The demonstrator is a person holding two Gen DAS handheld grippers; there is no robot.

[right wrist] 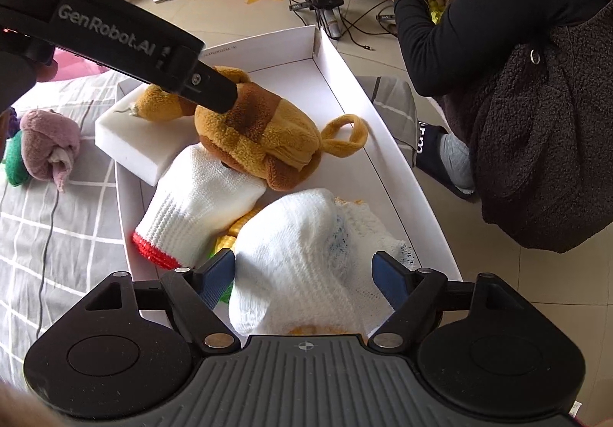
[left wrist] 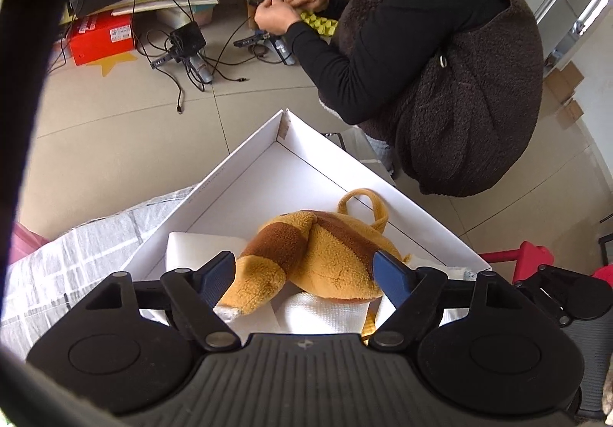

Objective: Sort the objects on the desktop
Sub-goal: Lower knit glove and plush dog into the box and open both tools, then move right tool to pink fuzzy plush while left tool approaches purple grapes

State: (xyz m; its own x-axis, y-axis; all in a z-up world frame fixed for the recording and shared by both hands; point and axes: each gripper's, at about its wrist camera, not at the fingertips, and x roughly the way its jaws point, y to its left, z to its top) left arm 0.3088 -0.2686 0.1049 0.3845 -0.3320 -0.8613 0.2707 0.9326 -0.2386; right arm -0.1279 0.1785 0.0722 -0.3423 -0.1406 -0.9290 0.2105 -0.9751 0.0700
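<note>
A white cardboard box (left wrist: 245, 174) rests on a grey checked cloth (right wrist: 76, 235). In it lie a brown-and-tan plush toy (left wrist: 325, 254), a white foam block (right wrist: 134, 143), a white knitted glove with a red cuff (right wrist: 199, 204) and a second white knitted glove (right wrist: 299, 247). My left gripper (left wrist: 304, 277) is open and straddles the plush toy; its pads stand clear of it. In the right wrist view one left finger (right wrist: 210, 89) lies over the plush toy (right wrist: 260, 132). My right gripper (right wrist: 304, 275) is open around the second glove. Something yellow (right wrist: 237, 231) peeks out under the gloves.
A person in a dark fleece vest (right wrist: 517, 82) crouches right of the box, hands busy near a shelf. Cables, a black device (left wrist: 187, 38) and a red carton (left wrist: 101, 38) litter the floor beyond. A pink cloth bundle (right wrist: 49, 143) and a green item (right wrist: 15, 162) lie left of the box.
</note>
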